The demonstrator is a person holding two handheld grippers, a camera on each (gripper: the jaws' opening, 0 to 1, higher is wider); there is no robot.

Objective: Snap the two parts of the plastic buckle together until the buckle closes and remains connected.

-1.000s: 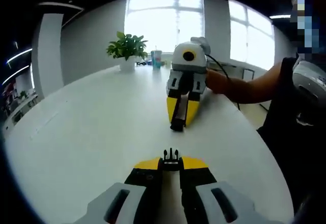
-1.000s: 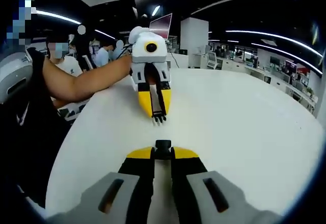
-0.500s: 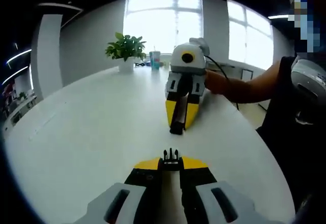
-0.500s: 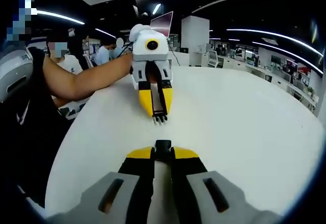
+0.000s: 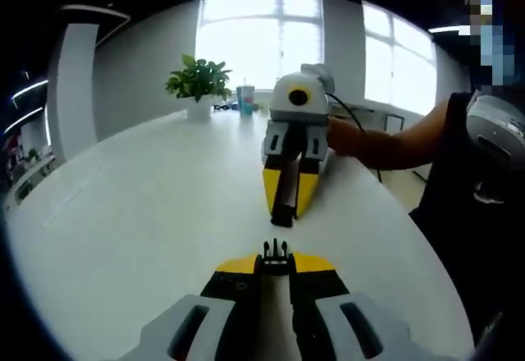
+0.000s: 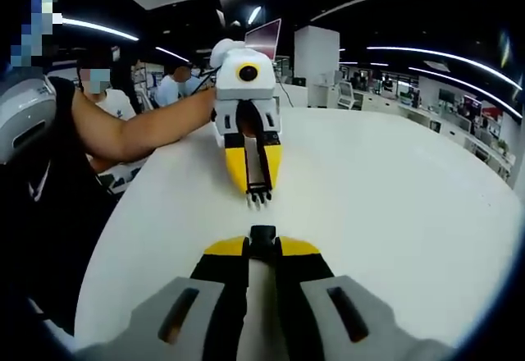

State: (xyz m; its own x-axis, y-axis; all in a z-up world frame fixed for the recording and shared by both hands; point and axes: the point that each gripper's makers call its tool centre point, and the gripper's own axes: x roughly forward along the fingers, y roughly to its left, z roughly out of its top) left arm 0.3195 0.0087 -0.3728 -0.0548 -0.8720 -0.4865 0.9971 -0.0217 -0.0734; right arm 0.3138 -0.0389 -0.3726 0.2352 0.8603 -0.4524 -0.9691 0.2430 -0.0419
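The left gripper [image 5: 275, 264] is clamped on the pronged buckle part [image 5: 275, 251]. The right gripper [image 6: 262, 246] is clamped on the socket buckle part [image 6: 262, 235]. Both parts are held above the white worktop [image 6: 385, 205], facing each other, near but apart.

Both grippers face each other tip to tip above the table [image 5: 123, 213]: left gripper [image 5: 276, 254] and right gripper [image 6: 262, 238] each clamped on a buckle half.

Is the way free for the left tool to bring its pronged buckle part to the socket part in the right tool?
Probably yes: the pronged buckle part faces the socket part across bare table, with nothing between them.
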